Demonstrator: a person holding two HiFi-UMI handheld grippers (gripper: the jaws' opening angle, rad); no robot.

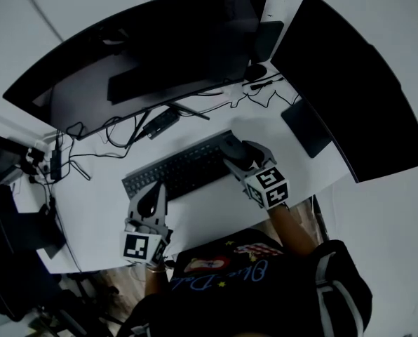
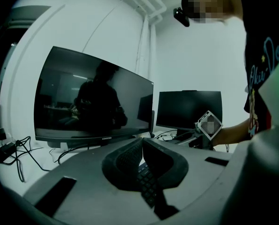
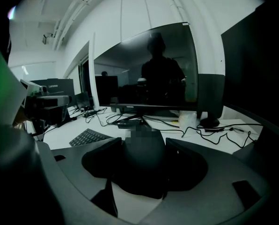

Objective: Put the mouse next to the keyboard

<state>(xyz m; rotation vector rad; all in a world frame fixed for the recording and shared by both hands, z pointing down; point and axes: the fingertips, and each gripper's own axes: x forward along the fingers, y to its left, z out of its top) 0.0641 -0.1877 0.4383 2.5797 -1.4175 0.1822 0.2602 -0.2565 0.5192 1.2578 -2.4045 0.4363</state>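
A black keyboard (image 1: 181,170) lies slantwise on the white desk (image 1: 209,213) in front of the curved monitor. At its right end is a dark mouse (image 1: 230,146), with my right gripper (image 1: 236,153) shut on it. In the right gripper view the mouse (image 3: 142,165) fills the gap between the jaws, low over the white desktop, and the keyboard (image 3: 88,137) lies to the left. My left gripper (image 1: 154,190) hovers at the keyboard's near left edge. Its ribbed pads (image 2: 130,161) are pressed together with nothing between them, and keyboard keys (image 2: 149,186) show below.
A wide curved monitor (image 1: 146,55) stands at the back and a second dark screen (image 1: 349,83) at the right, its flat base (image 1: 306,126) on the desk. Loose cables (image 1: 125,128) trail behind the keyboard. A power strip (image 1: 44,156) sits at the left edge.
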